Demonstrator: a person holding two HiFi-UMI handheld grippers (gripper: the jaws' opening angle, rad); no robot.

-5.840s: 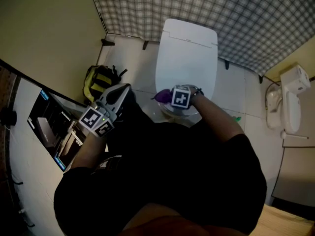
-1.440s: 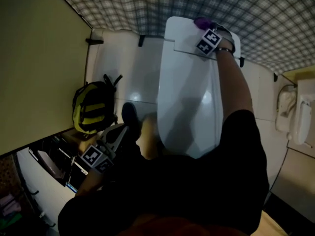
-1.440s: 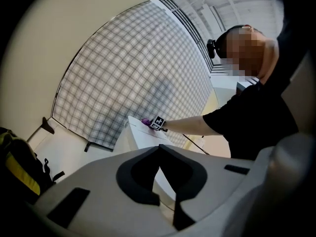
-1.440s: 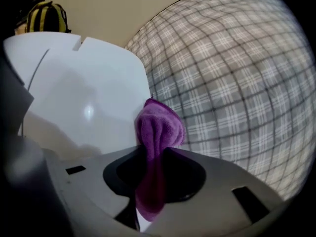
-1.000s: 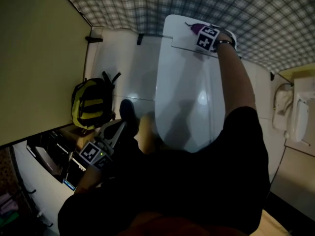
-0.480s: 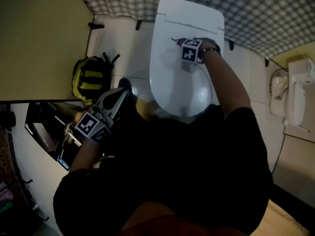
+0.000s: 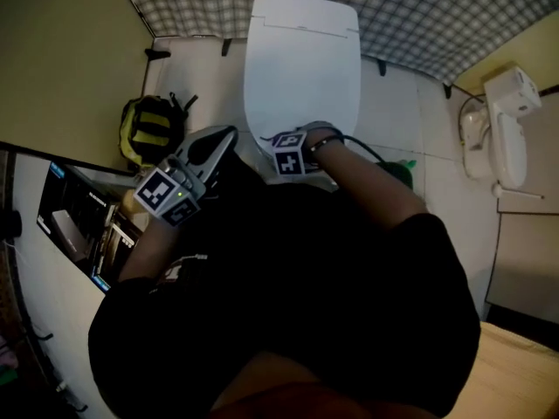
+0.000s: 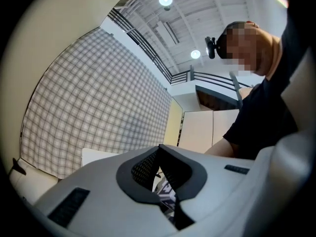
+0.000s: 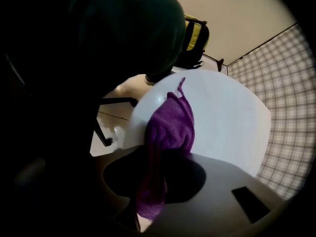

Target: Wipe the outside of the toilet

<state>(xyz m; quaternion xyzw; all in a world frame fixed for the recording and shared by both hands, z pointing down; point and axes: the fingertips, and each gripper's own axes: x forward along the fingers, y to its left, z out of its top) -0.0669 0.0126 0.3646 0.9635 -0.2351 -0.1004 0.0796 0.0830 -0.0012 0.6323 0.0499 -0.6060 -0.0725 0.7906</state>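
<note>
Cloth (image 9: 170,125), purple, hangs pinched in the right tool (image 9: 163,154) against the white toilet (image 7: 301,68) lid's front; left tool (image 8: 159,152) pressed together, empty.

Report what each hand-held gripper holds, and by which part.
The right hand-held gripper pinches a purple cloth by one bunched end; the rest drapes onto the toilet lid. The left hand-held gripper is shut on nothing.

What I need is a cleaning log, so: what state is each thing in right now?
Toilet lid: down, closed.
Purple cloth: bunched, clamped, lying on the lid's front edge.
Right gripper: shut on the purple cloth.
Left gripper: shut, empty, pointing upward.
Backpack: on the floor by the wall; zip state unclear.
</note>
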